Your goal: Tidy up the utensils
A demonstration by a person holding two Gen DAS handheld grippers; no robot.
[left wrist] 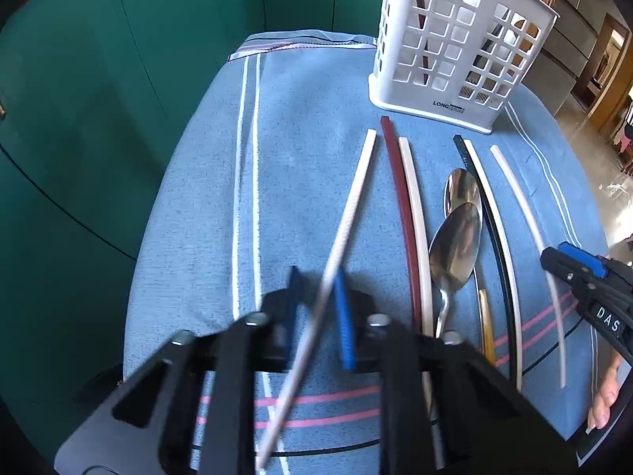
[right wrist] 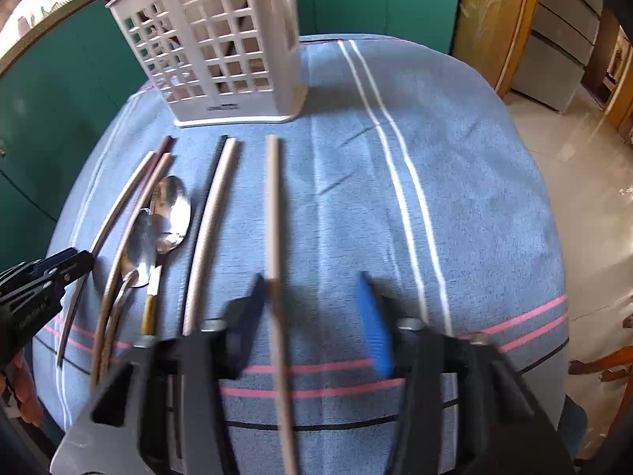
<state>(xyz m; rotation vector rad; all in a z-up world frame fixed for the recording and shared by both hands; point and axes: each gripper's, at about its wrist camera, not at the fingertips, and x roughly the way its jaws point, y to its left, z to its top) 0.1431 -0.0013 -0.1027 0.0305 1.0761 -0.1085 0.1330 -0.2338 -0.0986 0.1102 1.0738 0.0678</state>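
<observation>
A white lattice utensil holder [left wrist: 455, 43] stands at the back of the blue cloth [left wrist: 308, 126]; a dark red chopstick leans inside it. In front lie several chopsticks, white, dark red [left wrist: 399, 198] and black [left wrist: 486, 229], and two steel spoons [left wrist: 455, 245]. My left gripper [left wrist: 318, 301] is partly open around a white chopstick [left wrist: 348, 213] that runs between its blue pads [left wrist: 344, 316], touching neither. My right gripper [right wrist: 316, 312] is open over another white chopstick [right wrist: 273, 206], which lies near its left pad. The holder [right wrist: 221, 39] and spoons [right wrist: 170, 209] show in the right wrist view.
Green cabinet doors [left wrist: 99, 99] stand behind and left of the table. The cloth drops off at the rounded table edges. A tiled floor [right wrist: 585, 158] and wooden furniture lie to the right. The left gripper shows at the left edge of the right wrist view [right wrist: 43, 277].
</observation>
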